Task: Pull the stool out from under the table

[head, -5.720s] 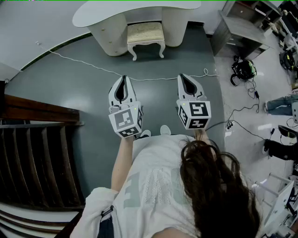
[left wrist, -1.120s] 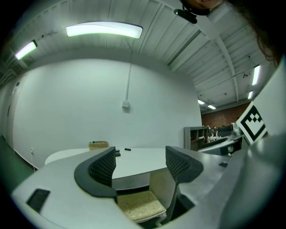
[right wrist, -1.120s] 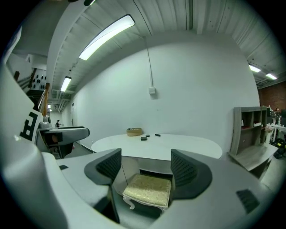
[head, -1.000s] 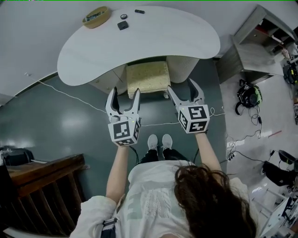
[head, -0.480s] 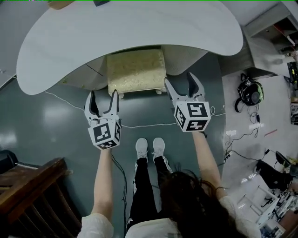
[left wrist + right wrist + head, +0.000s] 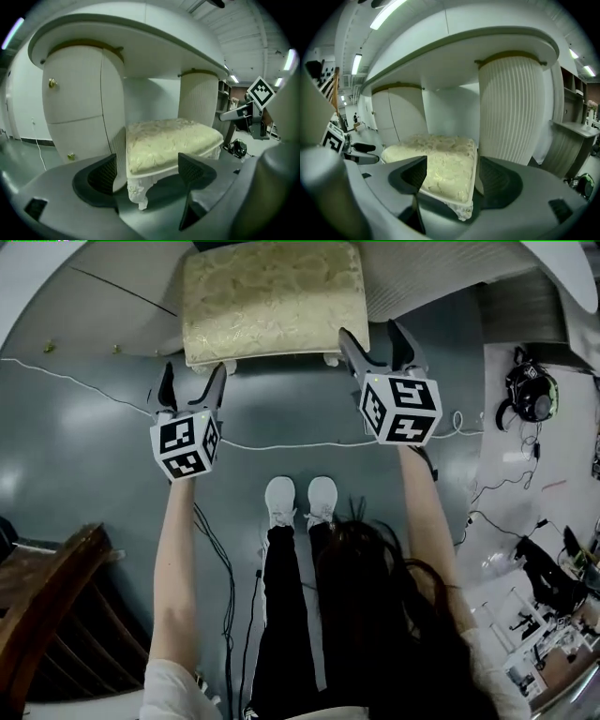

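My left gripper (image 6: pixel 192 378) jaws just widened, right gripper (image 6: pixel 372 337) jaws apart. Near corners of stool (image 6: pixel 272 296) sat between them, unclamped, for dragging from under table (image 6: pixel 23 287).

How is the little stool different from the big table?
The low cream cushioned stool has a soft, patterned top; the white curved table has a smooth, plain one. The stool stands on short carved legs; the table rests on two fat rounded pedestals. The stool is much lower and narrower, fitting between those pedestals. Both are pale, creamy white.
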### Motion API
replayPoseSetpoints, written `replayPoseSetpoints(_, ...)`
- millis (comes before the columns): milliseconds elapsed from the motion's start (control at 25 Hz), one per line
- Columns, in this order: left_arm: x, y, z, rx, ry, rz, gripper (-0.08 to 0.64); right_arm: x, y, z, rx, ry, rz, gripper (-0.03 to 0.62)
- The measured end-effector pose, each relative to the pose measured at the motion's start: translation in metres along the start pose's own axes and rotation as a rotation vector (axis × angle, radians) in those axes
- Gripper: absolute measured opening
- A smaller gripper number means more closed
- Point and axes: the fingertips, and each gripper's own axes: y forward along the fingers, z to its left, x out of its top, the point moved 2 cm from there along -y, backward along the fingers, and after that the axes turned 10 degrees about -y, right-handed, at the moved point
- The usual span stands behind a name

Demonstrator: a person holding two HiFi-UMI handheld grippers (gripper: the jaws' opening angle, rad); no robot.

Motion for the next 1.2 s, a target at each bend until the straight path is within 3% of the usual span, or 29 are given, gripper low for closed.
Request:
replayPoseSetpoints(160,-0.046,0.02,0.01,0.01,0.012,0.072,0.381,-0.057,0.008,0.006,0.003,-0.038,0.086,0.337)
replayPoseSetpoints(520,-0.104,0.065,0.02,0.042,-0.021,0.158,0.388,-0.159,0.024,0.005,-0.009,-0.043,0.259,0.337)
replayPoseSetpoints(1000,-0.137,0.1,0.039,0.078,-0.01,0.234,0.387,-0.19,0.079,0.008,0.011,-0.075,0.344,0.336)
replayPoseSetpoints(1200,-0.133,0.106,0.049,0.101,-0.021,0.22,0.385,-0.191,0.1,0.013,0.017,-0.11,0.395,0.336)
